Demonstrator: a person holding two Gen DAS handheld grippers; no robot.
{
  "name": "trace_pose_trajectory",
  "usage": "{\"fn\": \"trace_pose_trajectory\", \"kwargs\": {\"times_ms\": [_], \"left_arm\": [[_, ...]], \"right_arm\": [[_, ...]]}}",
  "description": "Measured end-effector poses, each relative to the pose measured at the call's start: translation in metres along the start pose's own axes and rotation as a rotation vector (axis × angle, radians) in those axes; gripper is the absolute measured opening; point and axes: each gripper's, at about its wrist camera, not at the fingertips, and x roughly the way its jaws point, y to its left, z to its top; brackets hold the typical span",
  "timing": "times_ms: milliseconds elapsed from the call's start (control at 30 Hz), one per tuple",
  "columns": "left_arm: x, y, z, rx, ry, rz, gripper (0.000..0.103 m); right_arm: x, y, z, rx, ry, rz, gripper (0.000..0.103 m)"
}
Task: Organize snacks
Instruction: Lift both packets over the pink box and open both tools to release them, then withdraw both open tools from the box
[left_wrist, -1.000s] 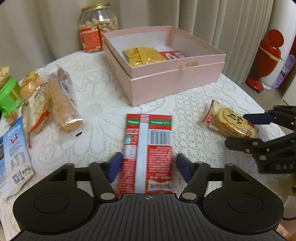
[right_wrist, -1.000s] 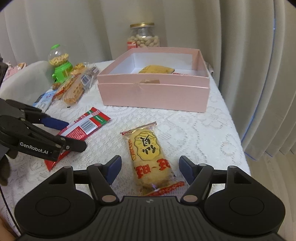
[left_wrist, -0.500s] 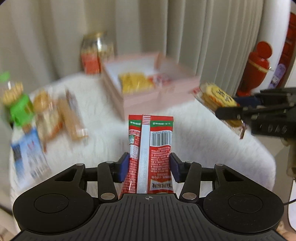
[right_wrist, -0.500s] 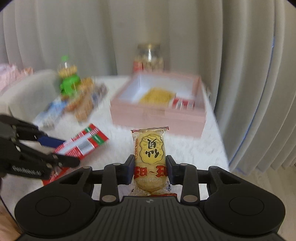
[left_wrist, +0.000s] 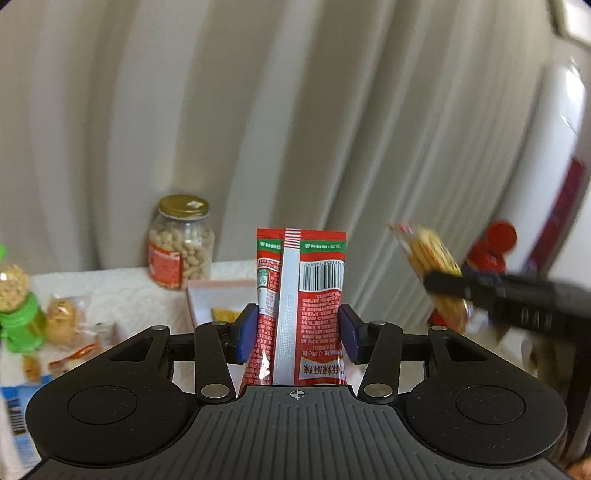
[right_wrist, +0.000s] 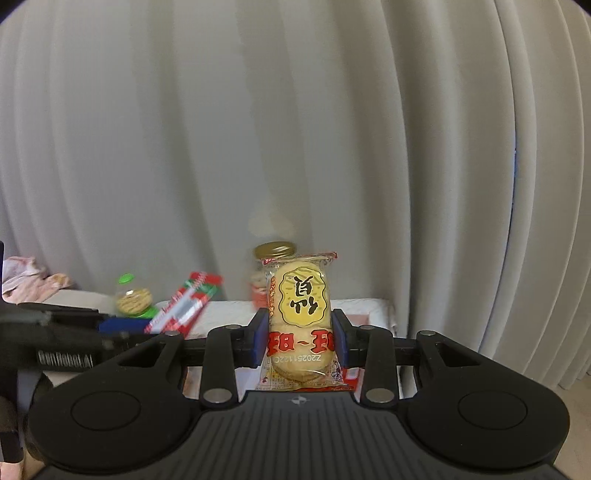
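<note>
My left gripper (left_wrist: 297, 338) is shut on a red snack packet (left_wrist: 301, 306) with a barcode and a silver seam, held upright above the table. My right gripper (right_wrist: 300, 341) is shut on a yellow rice cracker packet (right_wrist: 301, 310), also lifted. From the left wrist view the right gripper (left_wrist: 454, 286) and its cracker packet (left_wrist: 430, 262) hang at the right. In the right wrist view the left gripper (right_wrist: 122, 326) with the red packet (right_wrist: 188, 301) shows at the left. The pink box (left_wrist: 218, 295) lies behind the red packet, mostly hidden, with a yellow packet (left_wrist: 226, 314) inside.
A glass jar of nuts (left_wrist: 181, 245) with a gold lid stands at the back by the curtain. A green dispenser (left_wrist: 16, 306) and several wrapped snacks (left_wrist: 68, 325) lie on the white lace cloth at the left. A red object (left_wrist: 487, 254) stands off the table at the right.
Both grippers closed on their packets and lifted them off the table. Both views now tilt up toward the curtain, and the table has dropped low in the frames.
</note>
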Motion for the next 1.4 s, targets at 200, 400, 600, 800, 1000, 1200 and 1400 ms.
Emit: {"fn": "trace_pose_trajectory", "kwargs": {"times_ms": [200, 400, 600, 800, 1000, 1200, 1400], "left_arm": [[0.100, 0.029, 0.001, -0.133, 0.137, -0.082, 0.055], [0.146, 0.074, -0.017, -0.263, 0.167, -0.099, 0.054], [0.090, 0.117, -0.033, -0.181, 0.124, 0.055, 0.054], [0.029, 0.166, -0.061, -0.237, 0.089, 0.210, 0.054], [0.005, 0.191, -0.092, -0.243, 0.100, 0.314, 0.054], [-0.006, 0.210, -0.107, -0.259, 0.100, 0.320, 0.054], [-0.009, 0.219, -0.117, -0.285, 0.104, 0.270, 0.054]], "right_arm": [[0.081, -0.014, 0.021, 0.022, 0.087, -0.045, 0.035], [0.175, -0.031, 0.008, 0.077, 0.254, -0.062, 0.042], [0.194, -0.031, -0.013, 0.085, 0.295, -0.078, 0.049], [0.202, 0.010, -0.021, 0.017, 0.354, -0.044, 0.052], [0.224, 0.066, -0.019, 0.019, 0.424, 0.076, 0.058], [0.257, 0.136, -0.026, -0.017, 0.514, 0.173, 0.063], [0.311, 0.174, -0.029, 0.046, 0.577, 0.155, 0.063]]}}
